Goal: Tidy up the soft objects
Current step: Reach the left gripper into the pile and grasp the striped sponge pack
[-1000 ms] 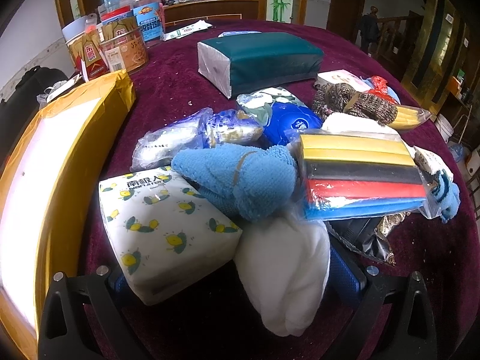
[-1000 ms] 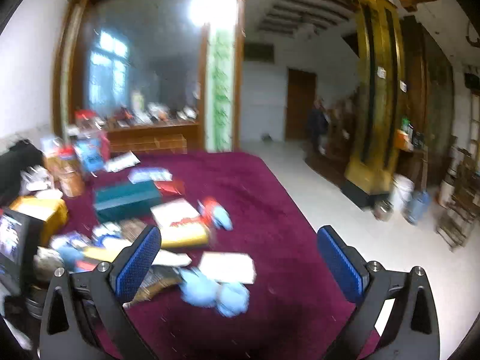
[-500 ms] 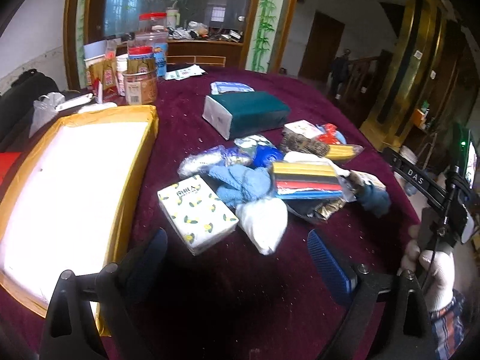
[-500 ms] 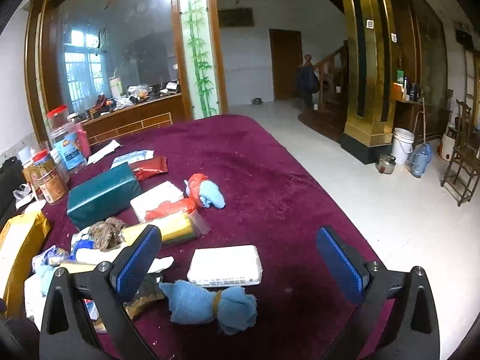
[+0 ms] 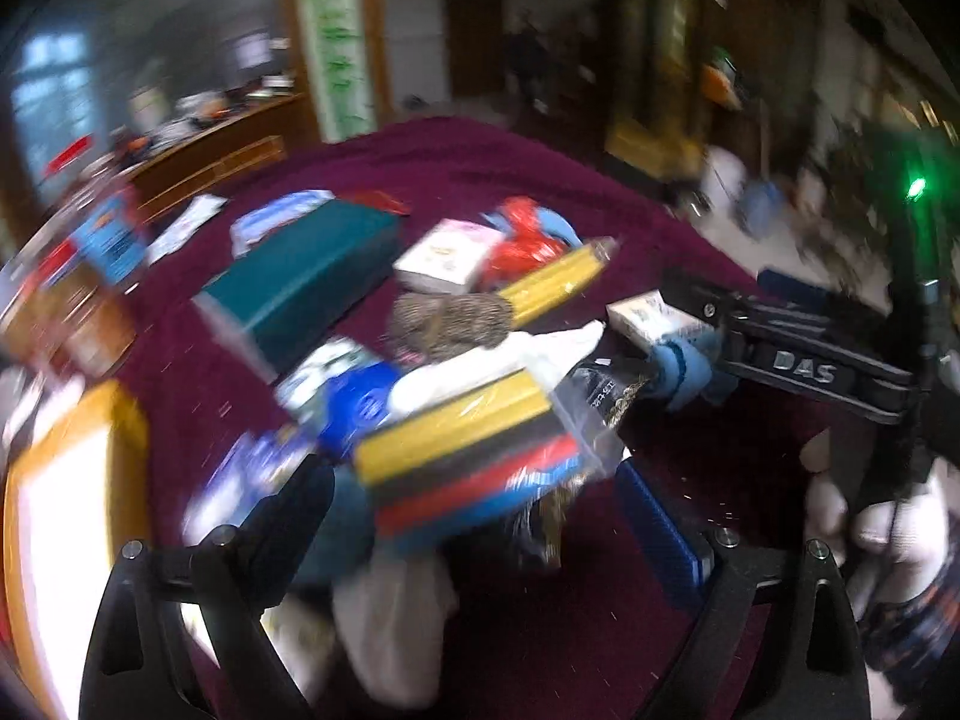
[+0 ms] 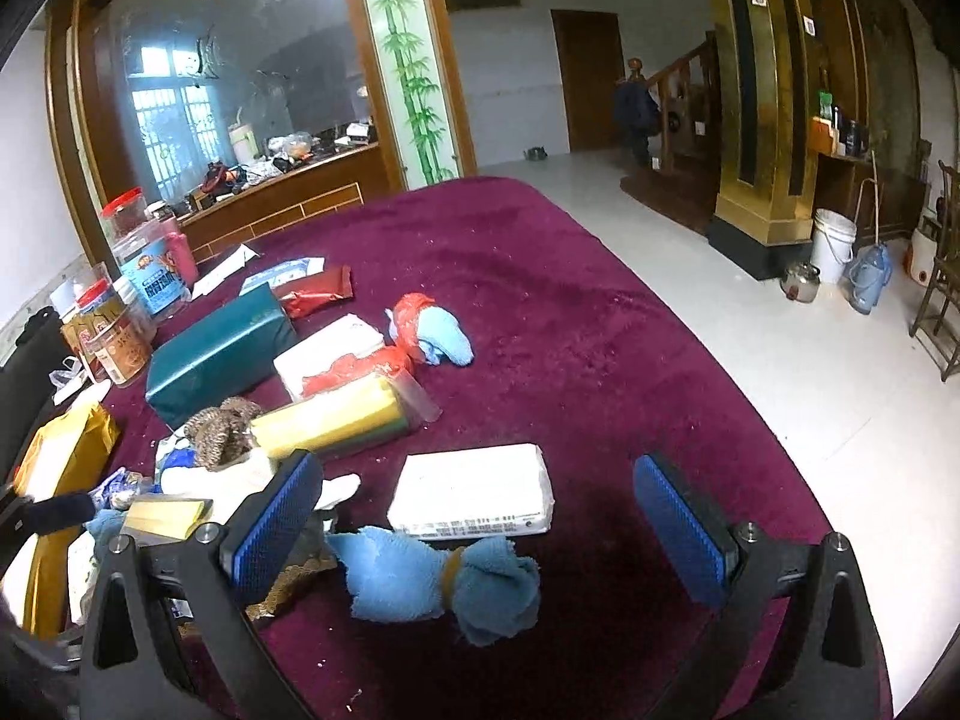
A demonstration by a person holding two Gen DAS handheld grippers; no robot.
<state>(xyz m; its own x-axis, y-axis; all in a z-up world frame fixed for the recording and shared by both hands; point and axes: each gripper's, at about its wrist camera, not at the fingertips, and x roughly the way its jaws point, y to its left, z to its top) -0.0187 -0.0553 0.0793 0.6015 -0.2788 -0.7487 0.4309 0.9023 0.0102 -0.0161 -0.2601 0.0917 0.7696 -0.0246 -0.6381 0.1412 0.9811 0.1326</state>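
The left wrist view is blurred. My left gripper (image 5: 474,528) stands wide open low over the pile. A striped sponge pack (image 5: 468,468) in clear wrap and a white cloth (image 5: 396,618) lie between its fingers, and neither pad presses on them. My right gripper (image 6: 480,534) is open too, over a blue towel roll (image 6: 444,576) tied with a band, which lies on the cloth between its fingers. Just beyond the roll lies a white packet (image 6: 474,498). In the left wrist view the right gripper's black fingers (image 5: 804,360) reach past the same towel roll (image 5: 684,366).
On the maroon tablecloth (image 6: 570,312) lie a teal tissue pack (image 6: 222,354), a yellow sponge pack (image 6: 336,420), a brown knitted bundle (image 6: 222,426) and a red bag with a blue towel (image 6: 432,330). A yellow tray (image 5: 66,510) is at left, jars (image 6: 144,276) behind. A gloved hand (image 5: 888,528) is at right.
The left gripper pulled back from the pile, then swung right and in again, so the striped pack now lies between its fingers. The right gripper tipped down onto the blue towel roll, then held.
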